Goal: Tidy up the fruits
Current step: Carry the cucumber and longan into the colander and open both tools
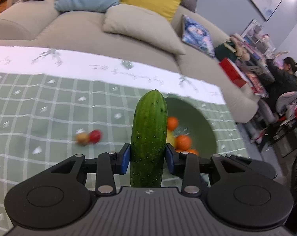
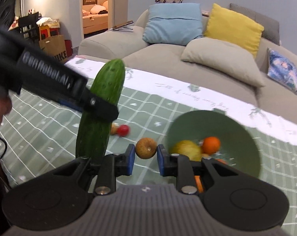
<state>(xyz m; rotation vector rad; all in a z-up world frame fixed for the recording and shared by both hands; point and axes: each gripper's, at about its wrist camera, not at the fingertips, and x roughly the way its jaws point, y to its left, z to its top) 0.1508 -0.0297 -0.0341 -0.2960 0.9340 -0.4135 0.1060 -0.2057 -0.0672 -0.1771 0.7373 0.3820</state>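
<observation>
My left gripper is shut on a green cucumber, which stands upright between the blue pads above the table. In the right wrist view the same cucumber shows at left, clamped by the left gripper. The right gripper is shut on a small round brown fruit. A green bowl just right of it holds an orange and a yellow fruit. The bowl lies behind the cucumber, with oranges inside.
A red fruit and a small tan one lie on the green checked tablecloth. A beige sofa with cushions runs behind the table. A person sits at the far right.
</observation>
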